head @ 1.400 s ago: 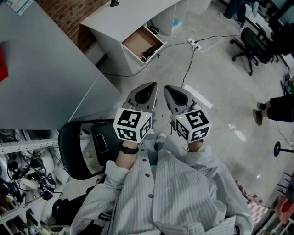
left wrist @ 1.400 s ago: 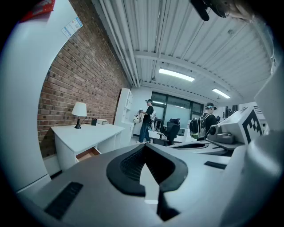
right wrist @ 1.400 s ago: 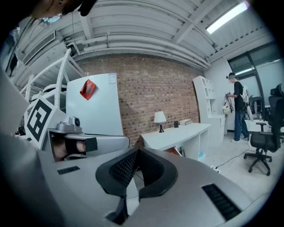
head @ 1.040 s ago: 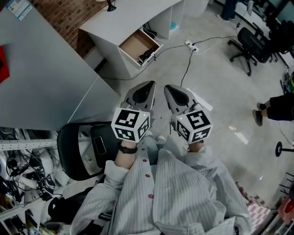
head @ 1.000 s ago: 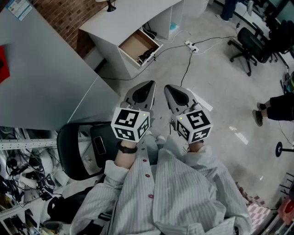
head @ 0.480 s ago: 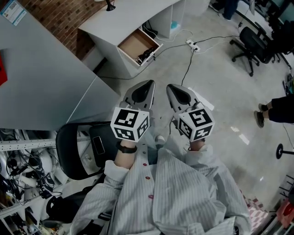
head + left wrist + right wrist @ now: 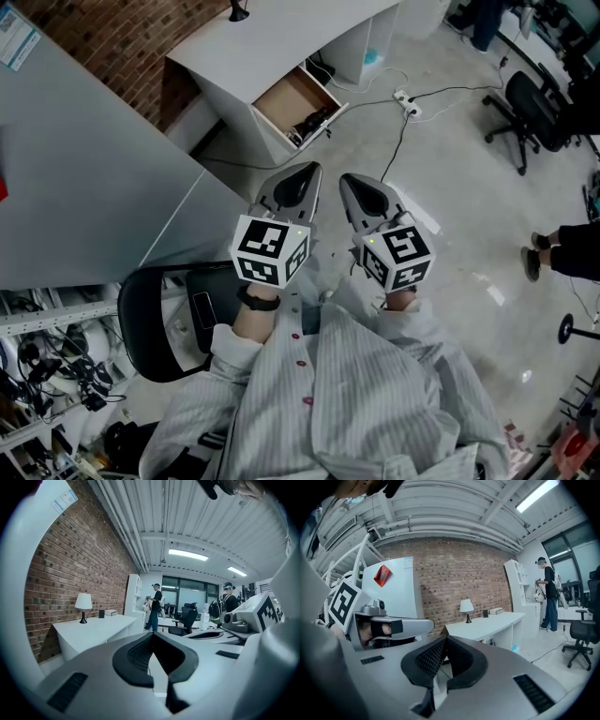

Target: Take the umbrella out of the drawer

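Observation:
In the head view a white desk [image 7: 272,37] stands ahead on the floor, and its wooden drawer [image 7: 292,94] is pulled out. A dark object [image 7: 316,121], probably the umbrella, lies at the drawer's front end. My left gripper [image 7: 312,170] and right gripper [image 7: 344,179] are held side by side, well short of the drawer, pointing toward the desk. Both are shut with nothing between the pads. In the left gripper view the left gripper [image 7: 151,637] shows closed jaws, and in the right gripper view the right gripper [image 7: 446,640] does too.
A grey partition [image 7: 84,159] fills the left. A black chair [image 7: 159,314] stands close at my left. A power strip [image 7: 407,97] with cables lies on the floor beyond the drawer. Office chairs [image 7: 530,98] and a person's legs [image 7: 567,248] are at the right. A lamp [image 7: 83,605] stands on the desk.
Both grippers have moved forward together toward the desk, and the drawer sits slightly lower and further right in the head view. The jaws have stayed shut.

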